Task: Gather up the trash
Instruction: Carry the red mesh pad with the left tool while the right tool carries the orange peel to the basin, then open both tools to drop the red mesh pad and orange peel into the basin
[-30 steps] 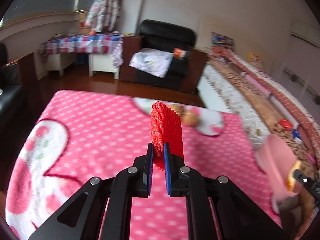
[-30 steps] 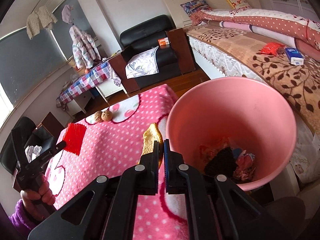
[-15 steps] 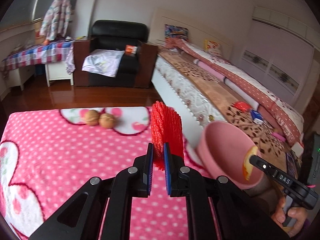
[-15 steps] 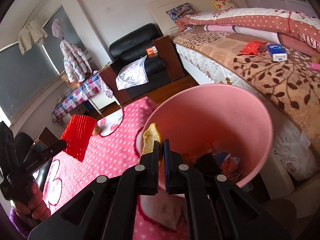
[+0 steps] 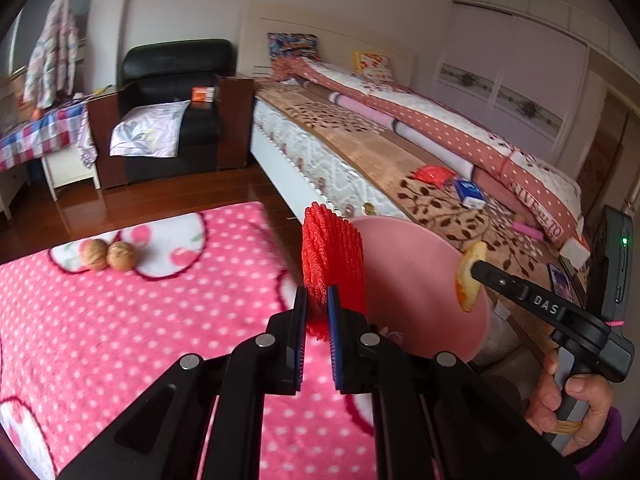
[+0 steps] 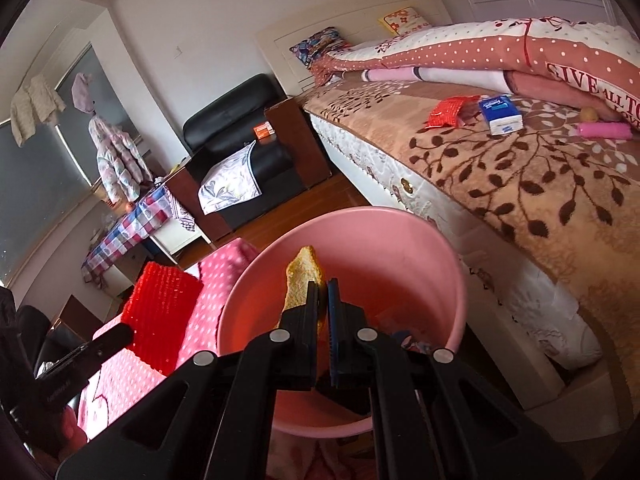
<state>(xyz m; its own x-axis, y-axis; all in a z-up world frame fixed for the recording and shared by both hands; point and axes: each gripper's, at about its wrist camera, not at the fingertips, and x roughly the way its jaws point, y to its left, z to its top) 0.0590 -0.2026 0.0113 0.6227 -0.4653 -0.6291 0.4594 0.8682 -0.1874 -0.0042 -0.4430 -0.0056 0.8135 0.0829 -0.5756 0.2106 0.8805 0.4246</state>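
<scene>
Red ribbed foam net (image 5: pixel 332 256) showing bright against pink bucket (image 5: pixel 404 280). Peel (image 6: pixel 301 280) showing yellow-orange. Blanket (image 5: pixel 140 312) on desk showing hot pink with white dots, cherry print on white patches. Two walnuts (image 5: pixel 108 255) showing tan. Claw pads (image 5: pixel 333 336) showing blue on black arms. Bed cover (image 6: pixel 520 168) showing tan with dark brown leaf pattern. Quilt (image 6: pixel 500 46) showing dusty red with white dots. Armchair (image 5: pixel 176 92) showing black. Tablecloth (image 5: pixel 40 134) showing red-blue-white check. Floor (image 5: pixel 160 196) showing reddish brown.
</scene>
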